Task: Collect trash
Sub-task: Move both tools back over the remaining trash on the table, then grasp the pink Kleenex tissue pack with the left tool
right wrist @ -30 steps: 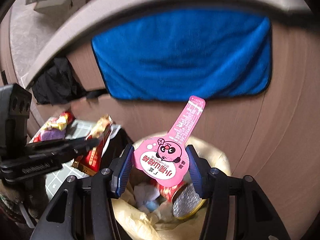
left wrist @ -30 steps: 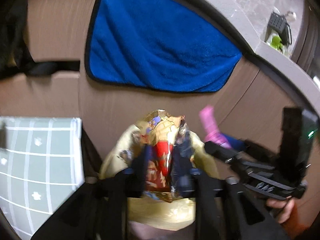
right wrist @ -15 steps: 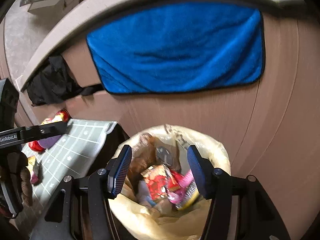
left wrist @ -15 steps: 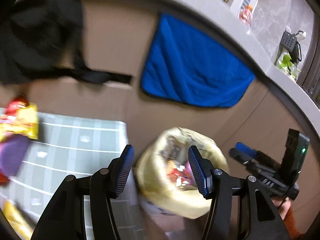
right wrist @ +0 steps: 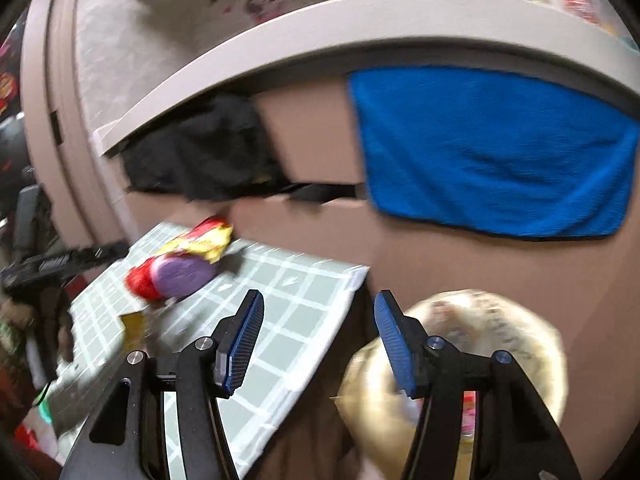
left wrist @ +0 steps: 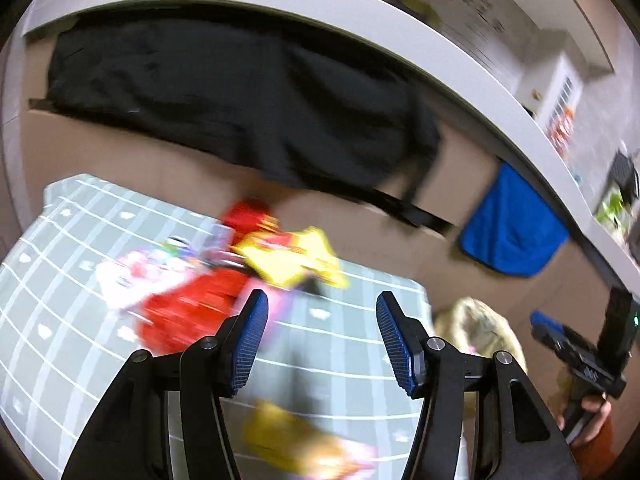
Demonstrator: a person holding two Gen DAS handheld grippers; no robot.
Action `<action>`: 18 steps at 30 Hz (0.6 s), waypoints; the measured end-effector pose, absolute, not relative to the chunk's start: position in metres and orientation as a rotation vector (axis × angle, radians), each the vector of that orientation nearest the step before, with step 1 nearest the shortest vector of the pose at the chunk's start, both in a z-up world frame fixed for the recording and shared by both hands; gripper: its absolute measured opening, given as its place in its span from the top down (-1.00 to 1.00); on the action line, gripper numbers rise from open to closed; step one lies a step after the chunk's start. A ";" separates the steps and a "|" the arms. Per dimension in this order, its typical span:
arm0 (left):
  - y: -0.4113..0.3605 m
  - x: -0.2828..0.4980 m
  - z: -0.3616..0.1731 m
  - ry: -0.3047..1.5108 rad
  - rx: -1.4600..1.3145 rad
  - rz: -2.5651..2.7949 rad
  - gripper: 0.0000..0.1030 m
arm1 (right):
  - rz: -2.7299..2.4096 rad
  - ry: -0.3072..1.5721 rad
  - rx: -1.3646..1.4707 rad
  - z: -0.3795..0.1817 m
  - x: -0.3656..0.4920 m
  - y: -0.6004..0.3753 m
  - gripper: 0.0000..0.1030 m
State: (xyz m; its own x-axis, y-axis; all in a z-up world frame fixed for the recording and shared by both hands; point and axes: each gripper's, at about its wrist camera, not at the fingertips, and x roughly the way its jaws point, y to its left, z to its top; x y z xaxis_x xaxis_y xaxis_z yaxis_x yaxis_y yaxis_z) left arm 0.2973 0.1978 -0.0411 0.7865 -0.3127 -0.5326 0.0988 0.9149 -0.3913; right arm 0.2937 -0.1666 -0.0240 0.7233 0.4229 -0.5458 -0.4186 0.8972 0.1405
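My left gripper is open and empty above the green checked tablecloth. Blurred wrappers lie ahead of it: a red one, a yellow one, a pink-white one, and a yellow one near the front. My right gripper is open and empty, over the table's right edge beside the yellow trash bag. In the right wrist view a purple wrapper, a red one and a yellow one lie on the cloth. The bag also shows in the left wrist view.
A blue towel and a black cloth hang on the brown cabinet front under a pale counter edge. The other gripper shows at the right of the left wrist view and at the left of the right wrist view.
Both grippers let their wrappers drop into the bag and opened. Both views have since swung left, away from the bag and toward the table with the wrappers.
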 end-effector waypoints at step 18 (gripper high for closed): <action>0.314 0.392 -0.129 0.878 -0.228 -0.345 -0.14 | 0.591 0.754 -0.098 -0.062 0.259 -0.074 -0.06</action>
